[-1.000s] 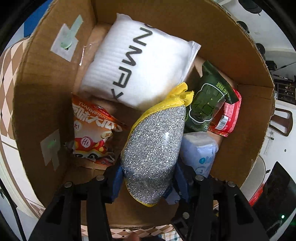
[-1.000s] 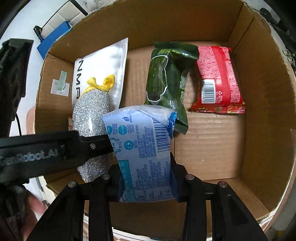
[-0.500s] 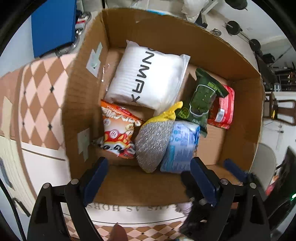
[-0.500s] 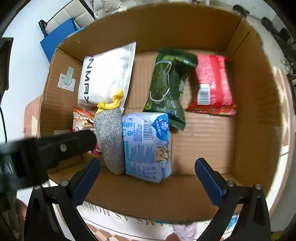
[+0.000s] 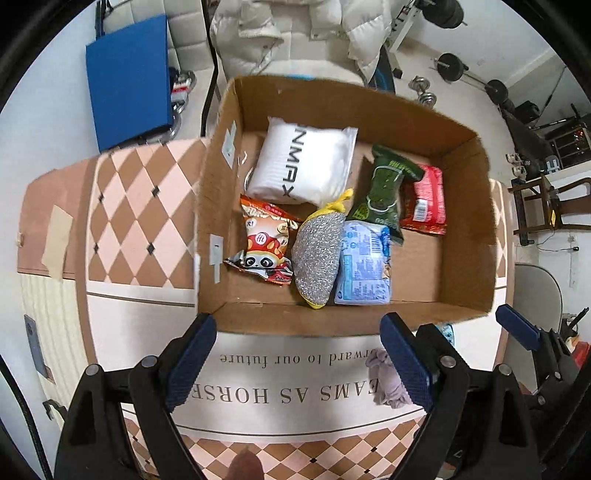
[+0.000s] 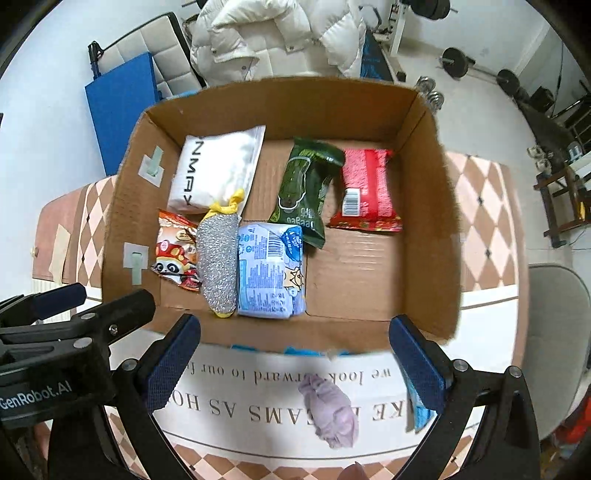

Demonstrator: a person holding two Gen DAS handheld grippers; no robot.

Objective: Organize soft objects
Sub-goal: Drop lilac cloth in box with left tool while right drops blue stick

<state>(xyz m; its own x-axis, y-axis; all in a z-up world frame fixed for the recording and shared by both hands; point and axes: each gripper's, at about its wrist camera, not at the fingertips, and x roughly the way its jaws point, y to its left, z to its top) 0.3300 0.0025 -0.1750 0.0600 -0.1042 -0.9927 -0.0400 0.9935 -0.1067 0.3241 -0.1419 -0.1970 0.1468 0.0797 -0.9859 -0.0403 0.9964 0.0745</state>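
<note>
Soft packs (image 6: 271,273) in cardboard box (image 6: 424,221)

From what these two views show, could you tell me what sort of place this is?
Most likely a room in someone's home that doubles as a workout space. A barbell and dumbbells lie on the floor, a white puffer jacket is draped over a seat, and the cardboard box sits on a checkered tablecloth.

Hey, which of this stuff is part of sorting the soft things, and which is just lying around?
Part of the job: cardboard box, silver scrubber, blue tissue pack, white pillow pack, lilac cloth.

Lying about: white puffer jacket, blue board, dumbbells.
</note>
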